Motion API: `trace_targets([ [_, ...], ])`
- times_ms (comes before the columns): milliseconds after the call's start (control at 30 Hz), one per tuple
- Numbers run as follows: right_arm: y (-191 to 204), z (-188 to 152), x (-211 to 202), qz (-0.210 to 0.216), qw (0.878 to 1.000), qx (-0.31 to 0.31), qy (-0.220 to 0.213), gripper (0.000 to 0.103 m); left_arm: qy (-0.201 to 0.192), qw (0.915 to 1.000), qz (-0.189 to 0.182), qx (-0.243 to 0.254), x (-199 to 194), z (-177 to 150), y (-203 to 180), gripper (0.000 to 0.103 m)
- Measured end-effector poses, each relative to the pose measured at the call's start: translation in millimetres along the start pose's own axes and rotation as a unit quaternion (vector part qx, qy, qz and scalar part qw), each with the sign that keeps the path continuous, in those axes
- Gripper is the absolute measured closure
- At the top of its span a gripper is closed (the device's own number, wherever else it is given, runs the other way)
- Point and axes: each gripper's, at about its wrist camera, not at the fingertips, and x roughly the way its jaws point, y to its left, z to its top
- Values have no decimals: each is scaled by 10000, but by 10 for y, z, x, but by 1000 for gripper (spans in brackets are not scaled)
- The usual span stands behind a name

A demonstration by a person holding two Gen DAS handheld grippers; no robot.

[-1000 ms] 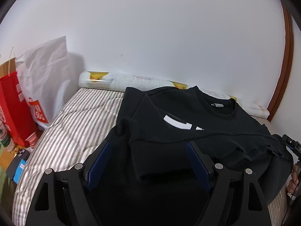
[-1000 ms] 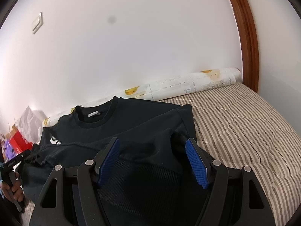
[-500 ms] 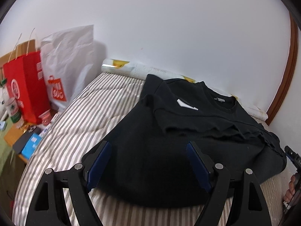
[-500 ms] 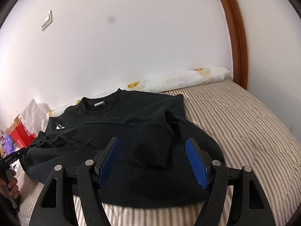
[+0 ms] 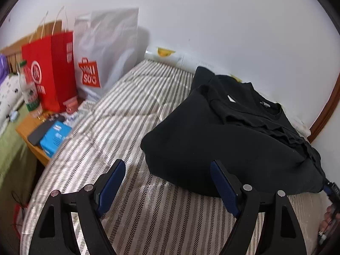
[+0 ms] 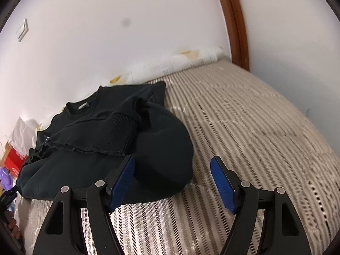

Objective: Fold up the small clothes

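A black sweatshirt [image 5: 229, 140] lies on the striped mattress [image 5: 119, 114], its lower half folded up over the chest so the ribbed hem [image 6: 106, 136] runs across the body below the collar. My left gripper [image 5: 170, 182] stands open just off the fold's near left corner, with only mattress between its blue pads. The sweatshirt [image 6: 110, 148] sits ahead and left of my right gripper [image 6: 173, 179], which is open too; its left pad overlaps the fold's near right edge in the picture, and nothing is pinched.
A red paper bag [image 5: 51, 72] and a white shopping bag [image 5: 106, 55] stand at the bed's left end, beside a wooden side table [image 5: 31, 136] with a blue box, a dark flat thing and a bottle. A rolled sheet [image 6: 191, 59] lies along the wall. A brown door frame [image 6: 235, 21] rises at right.
Both grippers have drawn back off the sweatshirt toward the near edge of the bed. The garment filled the space between the pads before; now it lies folded ahead of them. The left view has swung leftward.
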Motion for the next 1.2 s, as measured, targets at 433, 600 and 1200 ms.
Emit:
trace_targets([
  [433,47,71,224,294,9983,379,339,33,342,9989,-244,186,308,127,-220,39],
  [600,125,62,168,548,9981,134,234,81,351,9971,-677,18,280,111,-157,71],
  [1200,-28,-433,-913,879,9959,-199,60,86,267,9962,-592,579,-722,-626,-156,78],
])
